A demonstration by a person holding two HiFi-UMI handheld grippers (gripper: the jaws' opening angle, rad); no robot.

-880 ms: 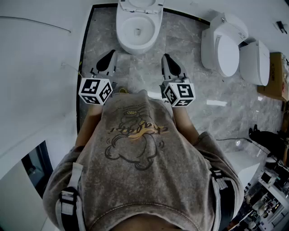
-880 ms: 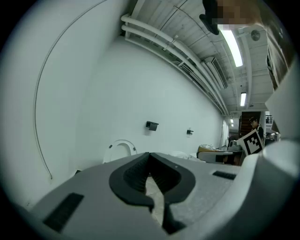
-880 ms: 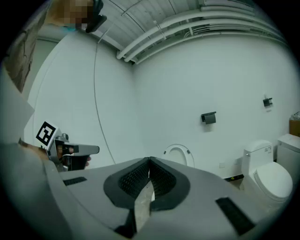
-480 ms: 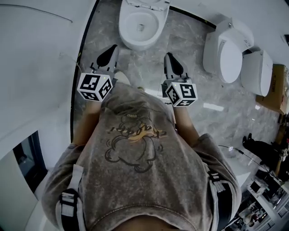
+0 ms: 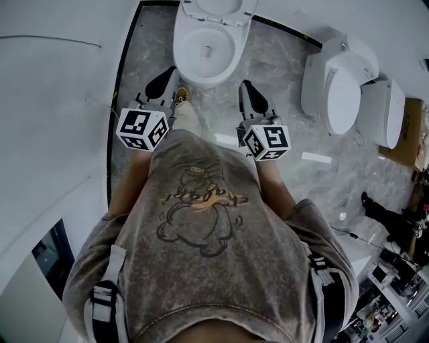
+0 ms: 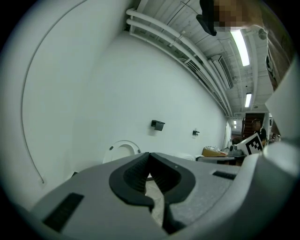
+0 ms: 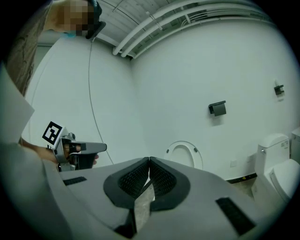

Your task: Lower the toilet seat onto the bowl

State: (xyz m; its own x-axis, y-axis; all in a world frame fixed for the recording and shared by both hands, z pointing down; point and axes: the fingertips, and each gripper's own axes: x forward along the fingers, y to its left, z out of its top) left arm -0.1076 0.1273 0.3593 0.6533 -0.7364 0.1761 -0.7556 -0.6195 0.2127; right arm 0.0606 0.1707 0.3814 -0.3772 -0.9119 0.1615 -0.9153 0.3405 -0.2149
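A white toilet bowl (image 5: pixel 206 48) stands at the top of the head view, its seat (image 5: pixel 218 9) raised against the back. The same upright seat shows as a white ring in the left gripper view (image 6: pixel 121 151) and in the right gripper view (image 7: pixel 184 153). My left gripper (image 5: pixel 170 71) hovers in front of the bowl's left side, jaws shut and holding nothing. My right gripper (image 5: pixel 245 85) hovers in front of its right side, also shut and holding nothing. Neither touches the toilet.
A white wall (image 5: pixel 60 100) runs close along the left. Two more white toilets (image 5: pixel 336 75) (image 5: pixel 381 100) stand to the right, with a cardboard box (image 5: pixel 415 114) beyond them. A black paper holder (image 7: pixel 217 108) hangs on the back wall. Marble floor (image 5: pixel 295 147) lies between.
The person has stepped nearer to the toilet, so the bowl now sits closer to both gripper tips. A shoe has come into view beside the left gripper. Both grippers stay shut.
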